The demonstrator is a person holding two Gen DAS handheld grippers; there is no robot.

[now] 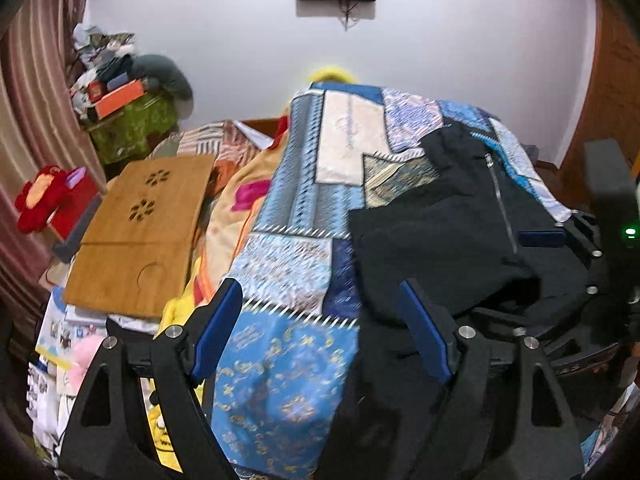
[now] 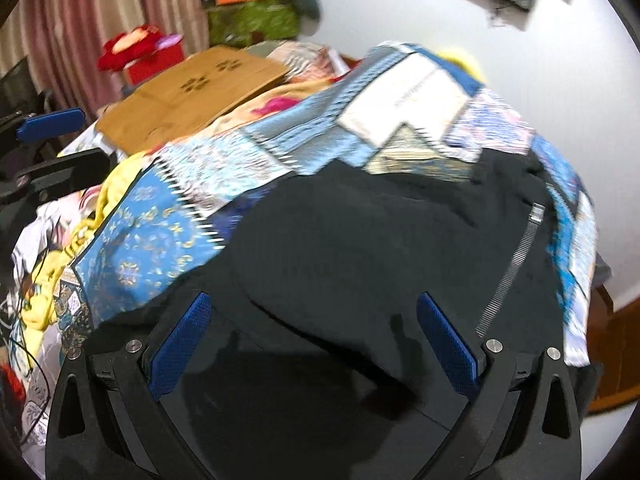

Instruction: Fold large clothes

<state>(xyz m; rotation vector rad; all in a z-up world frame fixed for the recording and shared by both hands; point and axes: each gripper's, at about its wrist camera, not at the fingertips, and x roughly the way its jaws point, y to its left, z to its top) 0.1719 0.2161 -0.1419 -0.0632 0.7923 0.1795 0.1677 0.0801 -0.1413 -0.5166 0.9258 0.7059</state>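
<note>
Left wrist view: my left gripper (image 1: pixel 320 324) hangs over the near edge of the quilt (image 1: pixel 288 240), jaws spread wide, nothing between the pads.
Right wrist view: my right gripper (image 2: pixel 316 344) sits low over the jacket (image 2: pixel 360 248), jaws equally wide, holding nothing; dark cloth lies under and between the fingers, but I cannot tell whether they touch it.
Jacket: black, with a metal zip (image 2: pixel 508 272) running along its right side; heaped and creased on top of the quilt, on the right half of the bed. Sleeves and hem cannot be made out in the dark folds.
Quilt: blue patchwork, loose and rumpled, directly beneath the jacket.
Board (image 1: pixel 140 236): wooden, lying on the bed to the left, well apart from the jacket.
Clutter: red plush (image 1: pixel 44 200) at far left, near the curtain.
Stage, as I judge it: folding not begun; no hold taken on either side.
Risk, wrong layer: black on black hides the edges, so my right jaws may close on a bunched double layer instead of one hem.
Risk, quilt caught: my left jaws are over quilt, not jacket; closing here would lift the bedding.
Risk, zip: hard teeth between the pads would give a poor hold, and the cloth could slide out.
Risk, blur: both views smear, so aim is uncertain.
</note>
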